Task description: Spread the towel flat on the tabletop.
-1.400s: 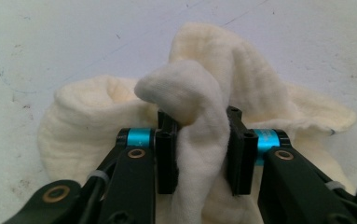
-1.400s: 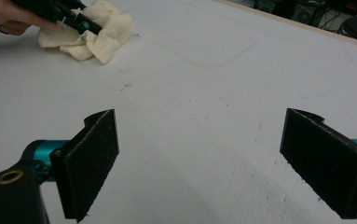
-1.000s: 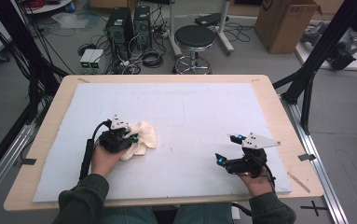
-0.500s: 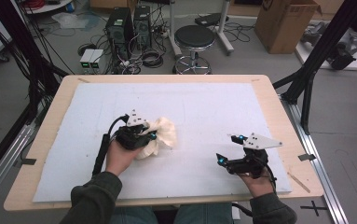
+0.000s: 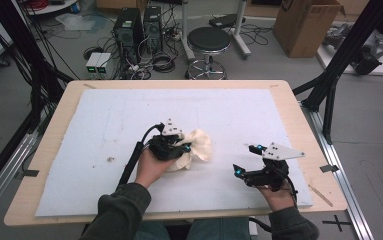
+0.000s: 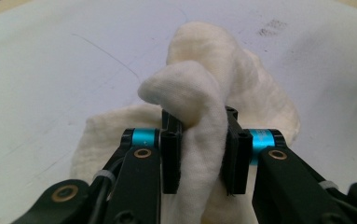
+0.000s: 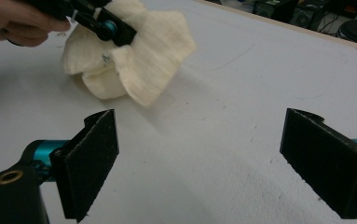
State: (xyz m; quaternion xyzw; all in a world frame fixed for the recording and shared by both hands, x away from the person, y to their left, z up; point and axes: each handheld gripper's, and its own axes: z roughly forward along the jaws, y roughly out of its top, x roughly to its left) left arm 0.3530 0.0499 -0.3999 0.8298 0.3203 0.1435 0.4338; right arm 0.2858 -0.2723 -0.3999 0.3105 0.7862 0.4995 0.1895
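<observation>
Left gripper, jaws pinched on one cream cloth, has dragged it rightward across the white worktop since a second ago; cloth now lies bunched near centre. Right gripper unmoved, jaws wide apart, holding nothing. Count: one cloth, two grippers.

- Wooden table under a white sheet.
- Far side, on grey floor — black stool, two computer towers, tangled cables.
- Far right — cardboard box.
</observation>
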